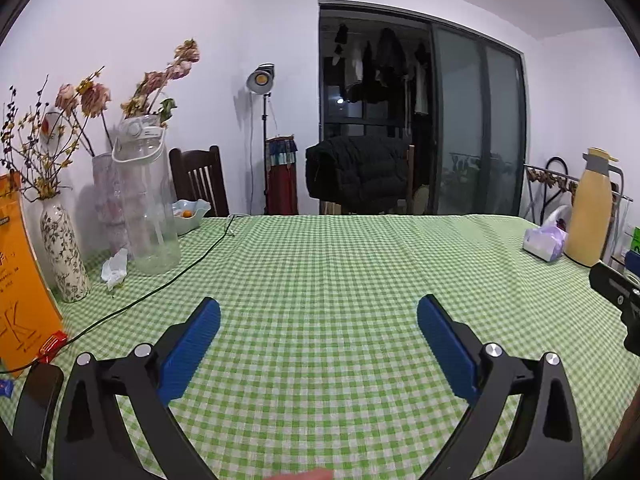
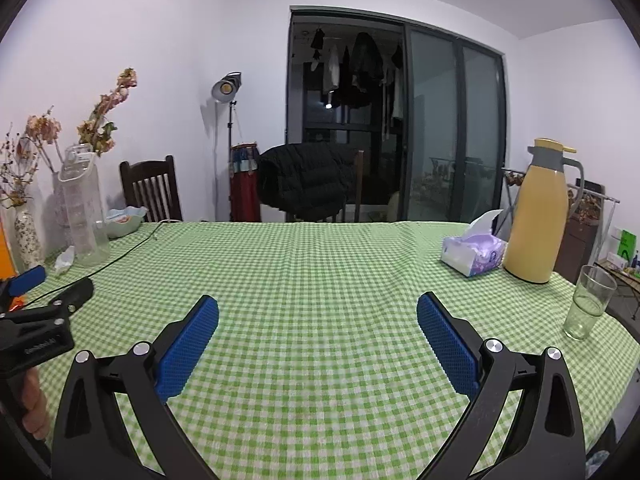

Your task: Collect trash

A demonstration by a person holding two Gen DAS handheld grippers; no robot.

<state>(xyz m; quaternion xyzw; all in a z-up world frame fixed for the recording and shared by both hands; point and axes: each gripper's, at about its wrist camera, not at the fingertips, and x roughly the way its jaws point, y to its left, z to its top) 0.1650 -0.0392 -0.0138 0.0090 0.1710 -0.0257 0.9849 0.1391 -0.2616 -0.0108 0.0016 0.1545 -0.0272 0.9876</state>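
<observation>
A crumpled white tissue (image 1: 115, 267) lies on the green checked tablecloth (image 1: 320, 264) at the left, between a patterned vase (image 1: 64, 252) and a clear water jug (image 1: 146, 200). The right wrist view shows the same crumpled tissue (image 2: 65, 259) small at the far left. My left gripper (image 1: 319, 312) hovers over the middle of the cloth, open and holding nothing, well right of the tissue. My right gripper (image 2: 318, 312) is open too, with bare cloth between its blue pads. The left gripper's body (image 2: 36, 320) shows at the right view's left edge.
A black cable (image 1: 160, 284) runs across the cloth at left. An orange bag (image 1: 20, 280), a small red item (image 1: 52, 345) and a dark phone (image 1: 38, 408) lie near left. A tissue pack (image 2: 474, 256), yellow thermos (image 2: 536, 216) and glass (image 2: 588, 308) stand right.
</observation>
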